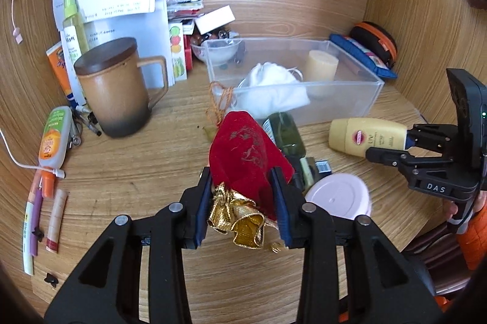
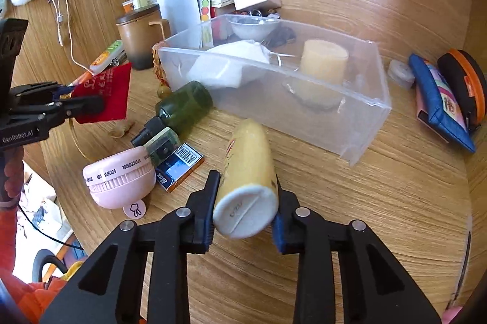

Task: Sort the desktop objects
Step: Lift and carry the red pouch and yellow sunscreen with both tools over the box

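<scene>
Left wrist view shows the left claw [image 1: 242, 202] clamped on a red velvet pouch [image 1: 248, 153] with a gold trimmed mouth, held above the wooden bench [image 1: 137, 165] just in front of the clear plastic bin [image 1: 365, 98]. Inside that bin lie a white cloth bag [image 1: 271, 86] and a pale yellow candle [image 1: 322, 68], the candle standing upright toward the right end. Behind the pouch, a dark green bottle [image 1: 284, 132] lies on its side on the bench, touching the bin's front wall or just short of it; a pink round fan [image 1: 339, 197] sits to the right of the claw. A brown lidded mug [image 1: 117, 86] stands upright well to the left of the bin. Right wrist view shows the right claw [image 2: 245, 203] closed around the capped end of a yellow sunscreen bottle [image 2: 248, 162], whose body points away toward the bin's front wall [image 2: 274, 98]. To its left sit the pink fan [image 2: 118, 179], a small blue and orange box [image 2: 179, 165] and the green bottle [image 2: 182, 107]. A blue pouch [image 2: 438, 104] and an orange-rimmed case [image 2: 462, 86] lean against the right wall, well apart from the bin.
</scene>
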A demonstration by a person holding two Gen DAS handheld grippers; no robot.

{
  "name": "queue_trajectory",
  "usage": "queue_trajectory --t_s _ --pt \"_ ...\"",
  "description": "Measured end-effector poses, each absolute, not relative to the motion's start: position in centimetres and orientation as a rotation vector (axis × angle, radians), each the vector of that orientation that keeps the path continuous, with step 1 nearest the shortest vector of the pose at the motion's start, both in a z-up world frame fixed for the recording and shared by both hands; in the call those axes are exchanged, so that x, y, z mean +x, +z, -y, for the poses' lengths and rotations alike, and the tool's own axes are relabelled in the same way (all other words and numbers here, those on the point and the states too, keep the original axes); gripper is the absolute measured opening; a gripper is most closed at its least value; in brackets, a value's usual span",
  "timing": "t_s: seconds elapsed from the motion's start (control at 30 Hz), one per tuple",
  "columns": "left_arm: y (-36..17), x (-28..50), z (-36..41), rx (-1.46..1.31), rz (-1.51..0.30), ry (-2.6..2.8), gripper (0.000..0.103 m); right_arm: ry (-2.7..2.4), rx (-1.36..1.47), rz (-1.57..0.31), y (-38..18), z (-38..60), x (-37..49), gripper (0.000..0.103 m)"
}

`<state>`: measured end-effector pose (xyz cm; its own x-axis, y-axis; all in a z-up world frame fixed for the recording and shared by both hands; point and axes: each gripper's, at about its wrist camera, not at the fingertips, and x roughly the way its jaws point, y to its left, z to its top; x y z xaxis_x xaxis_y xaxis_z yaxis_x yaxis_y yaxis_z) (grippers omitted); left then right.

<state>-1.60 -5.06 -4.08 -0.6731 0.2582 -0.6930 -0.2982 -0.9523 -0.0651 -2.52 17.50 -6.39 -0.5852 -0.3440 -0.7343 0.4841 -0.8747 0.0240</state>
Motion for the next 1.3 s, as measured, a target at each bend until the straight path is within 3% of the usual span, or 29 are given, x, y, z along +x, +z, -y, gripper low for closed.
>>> queue_trajectory --t_s 0.6,1.3 --pt "-1.9 -1.8 3.8 -0.996 -0.065 2.612 0.036 -2.486 0.952 -0.19 -3.8 -18.3 -2.4 0.024" --pt "6.4 -3.6 1.2 -0.77 -0.123 2.639 0.036 -2.571 0.761 -0.249 4.1 -19.3 -1.8 0.024"
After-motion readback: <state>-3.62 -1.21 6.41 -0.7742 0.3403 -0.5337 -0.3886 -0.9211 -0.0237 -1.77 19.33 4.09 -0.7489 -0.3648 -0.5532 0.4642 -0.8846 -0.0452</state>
